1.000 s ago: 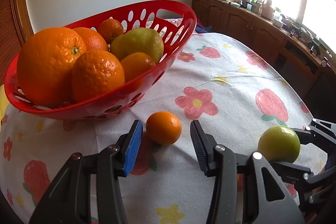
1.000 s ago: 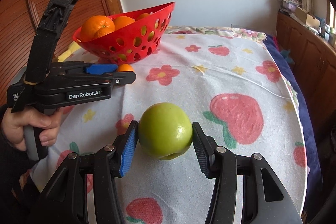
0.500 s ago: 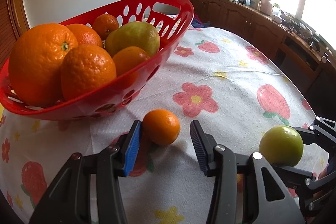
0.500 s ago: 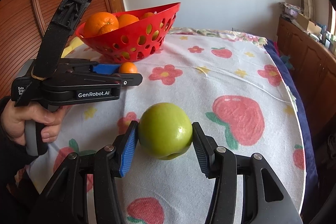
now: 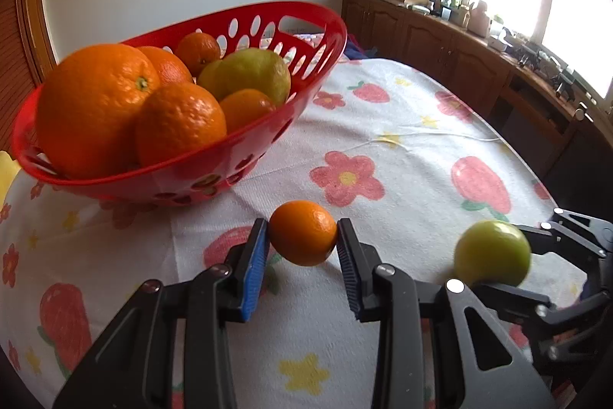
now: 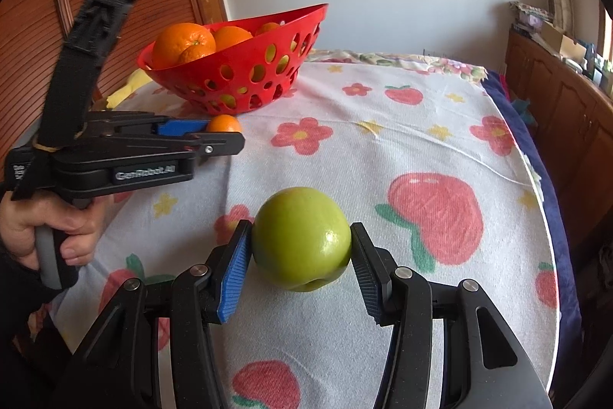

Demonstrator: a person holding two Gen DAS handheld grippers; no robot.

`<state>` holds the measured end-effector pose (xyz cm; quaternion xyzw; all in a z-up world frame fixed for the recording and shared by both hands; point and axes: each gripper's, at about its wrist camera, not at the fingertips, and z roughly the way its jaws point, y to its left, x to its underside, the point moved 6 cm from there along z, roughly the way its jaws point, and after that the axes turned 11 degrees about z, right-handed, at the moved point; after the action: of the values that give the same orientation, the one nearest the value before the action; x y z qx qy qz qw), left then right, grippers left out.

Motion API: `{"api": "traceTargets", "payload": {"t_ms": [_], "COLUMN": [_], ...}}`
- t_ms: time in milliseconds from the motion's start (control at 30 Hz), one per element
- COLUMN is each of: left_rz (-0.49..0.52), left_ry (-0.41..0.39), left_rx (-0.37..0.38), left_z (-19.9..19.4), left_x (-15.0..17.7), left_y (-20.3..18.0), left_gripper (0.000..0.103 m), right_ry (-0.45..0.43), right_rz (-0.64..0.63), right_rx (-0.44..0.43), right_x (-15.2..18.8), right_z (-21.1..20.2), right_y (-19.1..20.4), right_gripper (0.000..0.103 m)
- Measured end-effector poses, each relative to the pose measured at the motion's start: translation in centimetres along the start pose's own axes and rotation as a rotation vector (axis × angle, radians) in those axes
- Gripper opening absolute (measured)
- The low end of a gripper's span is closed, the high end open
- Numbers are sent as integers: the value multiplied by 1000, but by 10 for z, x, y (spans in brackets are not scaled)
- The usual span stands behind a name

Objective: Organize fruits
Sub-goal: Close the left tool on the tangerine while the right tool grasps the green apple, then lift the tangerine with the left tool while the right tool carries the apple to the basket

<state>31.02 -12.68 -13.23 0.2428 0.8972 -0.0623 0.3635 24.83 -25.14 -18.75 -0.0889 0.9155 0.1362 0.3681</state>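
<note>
Low in the middle of the left wrist view, the left tool (image 5: pixel 302 240) has just closed its jaws onto a small orange (image 5: pixel 302 232) on the flowered counter (image 5: pixel 402 125), below the red basket (image 5: pixel 214 156) of fruit. Lower centre of the right wrist view, the right tool (image 6: pixel 301 252) pinches a green apple (image 6: pixel 301 238).

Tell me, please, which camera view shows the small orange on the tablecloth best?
The left wrist view: the small orange sits large and unobstructed between the left gripper pads, which press both its sides. The right wrist view shows only a far-off sliver behind that gripper.
</note>
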Motion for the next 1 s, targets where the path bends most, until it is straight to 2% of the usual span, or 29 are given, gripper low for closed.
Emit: {"api": "traceTargets", "payload": {"t_ms": [267,567,733,1000], "left_rz": [6,37,44,49], "left_ry": [-82,-147,-180,-207], "left_rx": [2,-29,-61,-87], "left_z": [-50,-93,-101,-98], "left_x": [-4,-19,-33,-61], "left_y": [4,23,40,66], "left_gripper": [34,34,34,34], "right_ry": [0,21,-31,-130], "right_rz": [0,2,-4,-90], "right_rx": [7,15,-9,-32], "right_x": [0,-8,-40,-126], "right_z": [1,-2,-15,-16], "right_y": [0,-1,1,23], "right_gripper": [52,52,52,52]}}
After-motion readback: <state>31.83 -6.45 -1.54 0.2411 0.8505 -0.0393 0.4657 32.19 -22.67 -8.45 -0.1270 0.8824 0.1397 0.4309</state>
